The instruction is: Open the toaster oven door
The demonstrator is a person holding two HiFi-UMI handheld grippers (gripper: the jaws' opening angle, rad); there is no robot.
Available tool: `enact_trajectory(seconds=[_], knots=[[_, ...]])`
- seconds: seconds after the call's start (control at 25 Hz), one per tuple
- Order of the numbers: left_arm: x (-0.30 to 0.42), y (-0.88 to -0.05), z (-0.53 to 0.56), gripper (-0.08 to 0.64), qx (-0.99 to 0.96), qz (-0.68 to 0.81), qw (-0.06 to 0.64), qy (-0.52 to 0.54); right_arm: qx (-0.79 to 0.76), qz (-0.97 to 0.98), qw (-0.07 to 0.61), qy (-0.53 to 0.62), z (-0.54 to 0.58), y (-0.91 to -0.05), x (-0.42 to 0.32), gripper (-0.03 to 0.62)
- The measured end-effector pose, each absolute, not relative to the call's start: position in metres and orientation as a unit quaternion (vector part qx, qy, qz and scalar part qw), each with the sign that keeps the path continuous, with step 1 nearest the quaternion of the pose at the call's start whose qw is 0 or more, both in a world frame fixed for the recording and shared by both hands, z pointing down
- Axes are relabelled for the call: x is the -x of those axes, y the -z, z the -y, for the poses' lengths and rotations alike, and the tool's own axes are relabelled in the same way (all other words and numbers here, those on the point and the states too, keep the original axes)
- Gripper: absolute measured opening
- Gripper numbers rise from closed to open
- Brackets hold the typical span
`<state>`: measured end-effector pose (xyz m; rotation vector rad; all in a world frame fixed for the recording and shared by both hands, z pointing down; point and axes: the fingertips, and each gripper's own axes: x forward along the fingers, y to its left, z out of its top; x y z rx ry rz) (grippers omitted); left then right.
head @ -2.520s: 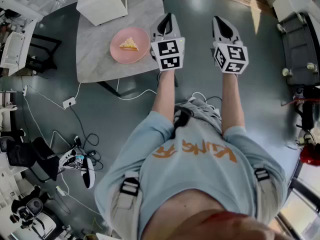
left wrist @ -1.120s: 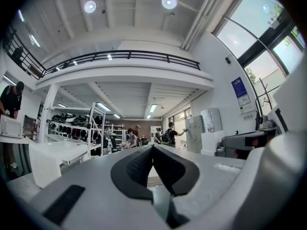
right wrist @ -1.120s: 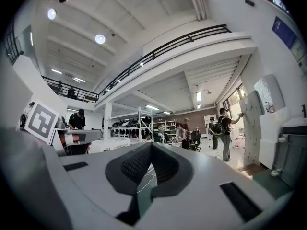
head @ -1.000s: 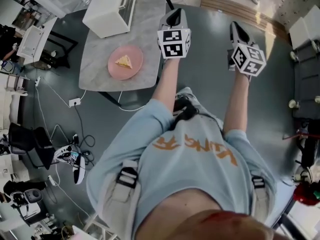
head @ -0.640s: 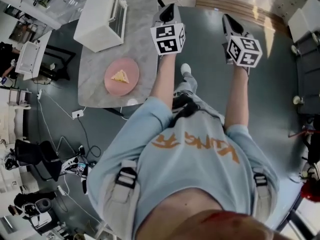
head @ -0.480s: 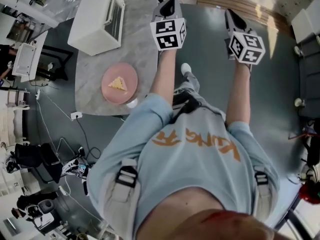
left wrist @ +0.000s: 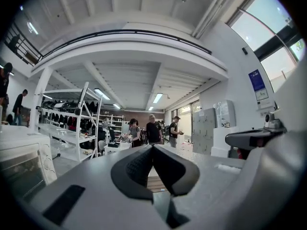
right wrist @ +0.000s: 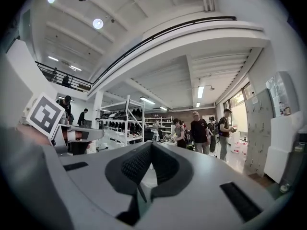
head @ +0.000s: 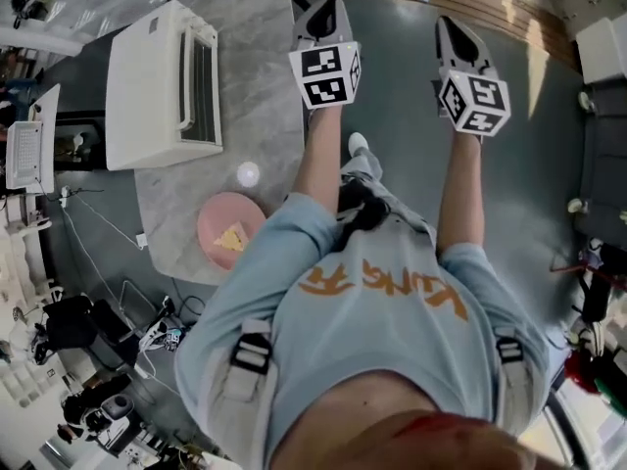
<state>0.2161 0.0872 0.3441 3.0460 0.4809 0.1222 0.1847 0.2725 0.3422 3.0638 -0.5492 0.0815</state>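
Note:
The white toaster oven [head: 162, 81] stands on a grey marble table [head: 260, 116] at the upper left of the head view, its glass door closed and facing right. At the left edge of the left gripper view the toaster oven [left wrist: 19, 162] shows again. My left gripper [head: 326, 13] is held up level beside the table's right edge, to the right of the oven, shut and empty. My right gripper [head: 451, 29] hovers over the floor further right, also shut with nothing in it. Both gripper views look out across the room, with the jaws closed together.
A pink plate [head: 220, 225] with a slice of food lies near the table's front edge, and a small white round thing [head: 248, 173] sits just beyond it. Cables run over the floor at lower left. Several people and a shelf rack [left wrist: 72, 123] stand far off.
The person has walked toward the table: the toaster oven and plate have slid down and grown larger in the head view. Both grippers stayed shut and level.

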Motion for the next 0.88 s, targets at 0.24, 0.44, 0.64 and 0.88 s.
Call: enact_trajectory(seconds=[0.24,0.44,0.64,0.88], knots=[[-0.309,-0.369,-0.063,0.003,-0.988,-0.138,0.052,-0.056,-0.985,0.169,0.026,-0.028,-0.256,-0.348,-0.289,-0.002],[-0.367,-0.367,-0.058,0.003,-0.99,-0.118,0.059,-0.052,-0.988,0.152,0.032,-0.02,-0.252,-0.342,-0.355,-0.002],[-0.393,-0.371,-0.058,0.003,-0.99,-0.121,0.061,-0.05,-0.986,0.161,0.033,-0.032,-0.244,-0.352,-0.381,-0.002],[-0.405,-0.351,-0.017,0.003,-0.996,-0.065,0.058,-0.036,-0.979,0.203,0.023,-0.017,-0.216,-0.335,-0.414,-0.002]])
